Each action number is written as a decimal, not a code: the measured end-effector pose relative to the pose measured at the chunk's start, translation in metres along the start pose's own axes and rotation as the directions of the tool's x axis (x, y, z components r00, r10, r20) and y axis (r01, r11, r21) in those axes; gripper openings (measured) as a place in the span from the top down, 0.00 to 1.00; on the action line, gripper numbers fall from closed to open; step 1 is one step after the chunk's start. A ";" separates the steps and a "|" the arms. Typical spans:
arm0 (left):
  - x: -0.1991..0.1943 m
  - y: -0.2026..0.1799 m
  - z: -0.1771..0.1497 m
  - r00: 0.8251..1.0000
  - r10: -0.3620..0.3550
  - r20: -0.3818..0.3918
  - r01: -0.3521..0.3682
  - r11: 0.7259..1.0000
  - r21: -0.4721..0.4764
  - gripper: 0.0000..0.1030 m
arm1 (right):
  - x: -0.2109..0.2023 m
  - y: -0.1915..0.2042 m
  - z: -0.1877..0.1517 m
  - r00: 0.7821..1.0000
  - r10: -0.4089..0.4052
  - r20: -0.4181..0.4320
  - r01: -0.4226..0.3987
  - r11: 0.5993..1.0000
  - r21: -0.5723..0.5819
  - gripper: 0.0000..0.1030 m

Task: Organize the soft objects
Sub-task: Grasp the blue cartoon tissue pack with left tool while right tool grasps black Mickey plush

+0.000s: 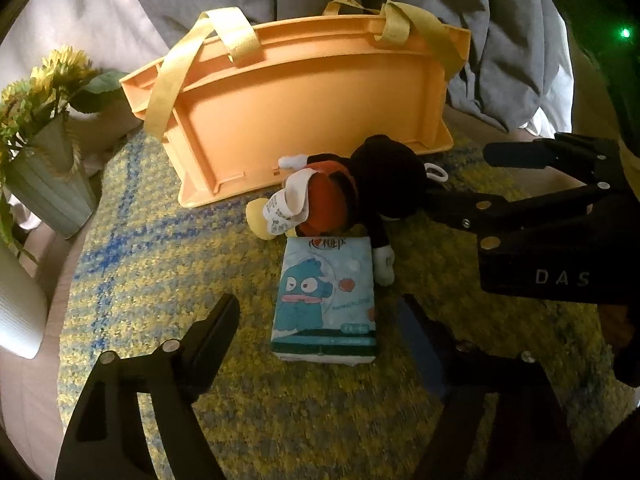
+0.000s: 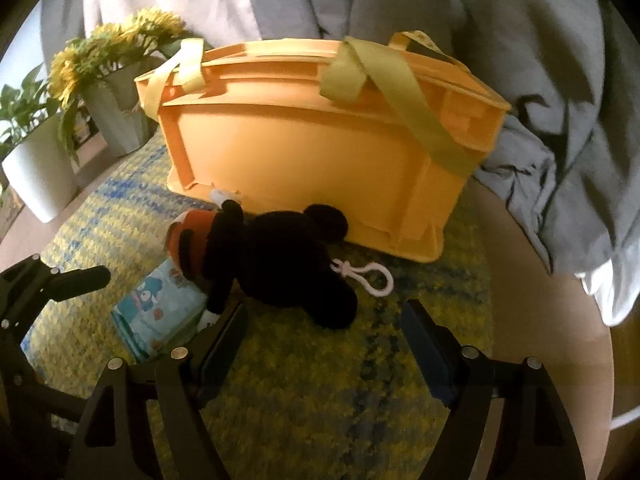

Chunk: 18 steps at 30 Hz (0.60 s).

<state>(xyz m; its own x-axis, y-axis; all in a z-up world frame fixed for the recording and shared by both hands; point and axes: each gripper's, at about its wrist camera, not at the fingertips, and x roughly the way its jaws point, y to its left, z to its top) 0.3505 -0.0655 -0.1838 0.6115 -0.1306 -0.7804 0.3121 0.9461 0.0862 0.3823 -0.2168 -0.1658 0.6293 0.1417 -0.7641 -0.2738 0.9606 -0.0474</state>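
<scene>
**Desk:** Where does the tidy-up stand?

**Photographer:** By the look of it, barely begun. The plush mouse toy [image 1: 348, 196] and the tissue pack [image 1: 326, 300] both lie on the yellow-and-blue mat [image 1: 160, 280], outside the orange basket [image 1: 304, 112]. The toy sprawls just in front of the basket's near wall, one arm draped along the pack's right edge. The pack lies flat, nearer the cameras, touching the toy at its far end.

**Desk:** And the tools?

**Photographer:** The left gripper [image 1: 320, 328] hangs over the pack, fingers spread wide either side of it, holding nothing. The right gripper [image 2: 324, 332] sits near the toy, fingers likewise apart and empty; in the left wrist view it reaches in from the right.

**Desk:** The count?

**Photographer:** One toy with one white clip [image 2: 370, 276] on it, one tissue pack, one basket with two yellow straps. At far left, one grey vase of yellow flowers [image 1: 48, 184], and one white pot [image 2: 40, 176] with a green plant. Whether anything is inside the basket, I cannot tell.

**Desk:** What's left?

**Photographer:** Seemingly both soft items, presumably into the basket.
</scene>
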 end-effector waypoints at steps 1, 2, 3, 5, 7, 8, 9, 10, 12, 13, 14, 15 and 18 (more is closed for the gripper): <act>0.002 0.001 0.001 1.000 -0.005 -0.003 0.005 1.000 -0.003 0.26 | 0.001 0.001 0.002 1.000 0.009 0.007 -0.009 1.000 -0.010 0.23; 0.004 0.001 0.001 1.000 -0.009 -0.009 0.009 1.000 -0.005 0.27 | 0.002 0.001 0.003 1.000 0.014 0.011 -0.014 1.000 -0.014 0.23; 0.005 0.001 0.001 1.000 -0.012 -0.012 0.011 1.000 -0.008 0.27 | 0.003 0.002 0.005 1.000 0.023 0.016 -0.022 1.000 -0.020 0.23; 0.007 0.002 0.002 1.000 -0.017 -0.018 0.017 1.000 -0.012 0.28 | 0.006 0.003 0.008 0.999 0.039 0.027 -0.038 0.999 -0.034 0.23; 0.010 0.003 0.002 1.000 -0.020 -0.023 0.019 1.000 -0.017 0.28 | 0.011 0.004 0.012 0.998 0.055 0.033 -0.054 0.998 -0.043 0.23; 0.011 0.004 0.002 0.999 -0.019 -0.026 0.018 1.000 -0.020 0.28 | 0.012 0.005 0.013 0.997 0.063 0.038 -0.061 0.997 -0.046 0.23; 0.012 0.004 0.003 0.999 -0.020 -0.029 0.019 1.000 -0.024 0.29 | 0.014 0.005 0.015 0.997 0.070 0.044 -0.068 0.996 -0.049 0.23; 0.014 0.005 0.003 0.999 -0.024 -0.034 0.023 0.999 -0.028 0.29 | 0.015 0.006 0.017 0.996 0.079 0.046 -0.076 0.996 -0.055 0.23; 0.016 0.007 0.003 0.999 -0.026 -0.042 0.025 0.999 -0.036 0.32 | 0.020 0.009 0.018 0.995 0.087 0.042 -0.085 0.994 -0.063 0.23; 0.016 0.008 0.002 0.999 -0.029 -0.044 0.028 0.999 -0.039 0.34 | 0.023 0.009 0.019 0.995 0.097 0.038 -0.094 0.993 -0.064 0.24; 0.017 0.008 0.003 0.998 -0.034 -0.046 0.032 0.999 -0.041 0.34 | 0.025 0.009 0.020 0.994 0.108 0.037 -0.105 0.993 -0.062 0.24; 0.018 0.008 0.003 0.998 -0.039 -0.047 0.036 0.998 -0.044 0.36 | 0.027 0.008 0.020 0.992 0.121 0.037 -0.119 0.991 -0.055 0.24; 0.021 0.006 0.004 0.997 -0.054 -0.053 0.052 0.998 -0.039 0.45 | 0.032 0.006 0.021 0.987 0.155 0.034 -0.154 0.987 -0.042 0.24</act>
<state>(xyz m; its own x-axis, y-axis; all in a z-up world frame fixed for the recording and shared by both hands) 0.3678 -0.0640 -0.1970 0.5544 -0.1657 -0.8156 0.3147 0.9490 0.0211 0.4157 -0.2011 -0.1775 0.6038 0.2969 -0.7397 -0.3976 0.9165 0.0434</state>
